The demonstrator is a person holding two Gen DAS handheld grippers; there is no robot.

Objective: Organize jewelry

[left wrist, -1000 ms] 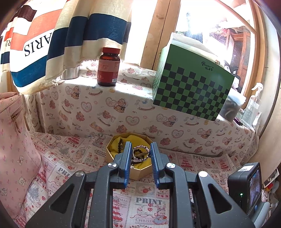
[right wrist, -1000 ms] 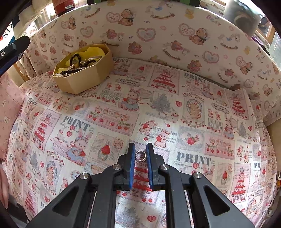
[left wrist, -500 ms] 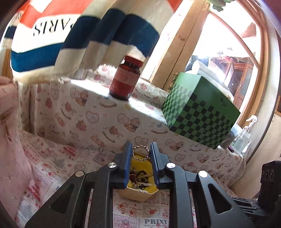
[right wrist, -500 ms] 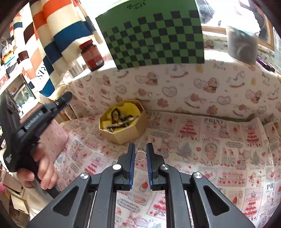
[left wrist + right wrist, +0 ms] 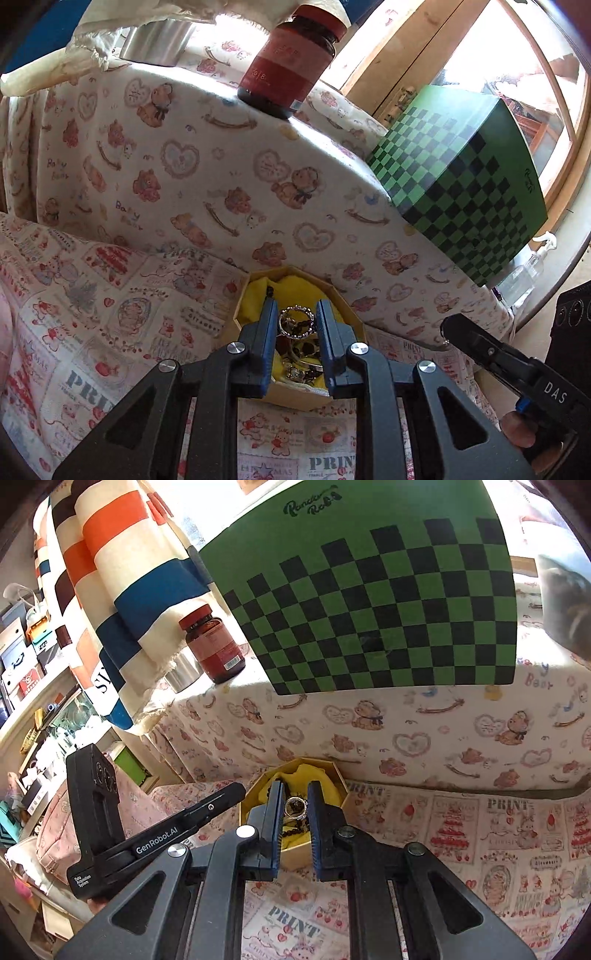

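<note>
Left wrist view:
Left tool (image 5: pixel 296 325): narrow, clamped on beaded ring (image 5: pixel 295 322), above the box's middle.
Jewelry box (image 5: pixel 255 284): octagonal, yellow-lined, directly under the tips; cloth-covered ledge just behind.
Right tool (image 5: pixel 452 326): alongside, near box rim.

Right wrist view:
Right tool (image 5: pixel 295 808): narrow, gripping small ring (image 5: pixel 295 808), over box (image 5: pixel 334 768).
Room: open tabletop cloth (image 5: pixel 498 834) rightward.

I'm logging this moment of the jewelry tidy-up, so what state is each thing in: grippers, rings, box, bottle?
left gripper: shut on a beaded silver ring, over the box.
beaded silver ring: pinched between the pads, held off the jewelry below.
right gripper: shut on a small ring.
small ring: pinched, hanging above the box.
jewelry box: open, lidless, yellow-lined, jewelry inside.
red bottle: upright, capped, on the ledge.
</note>
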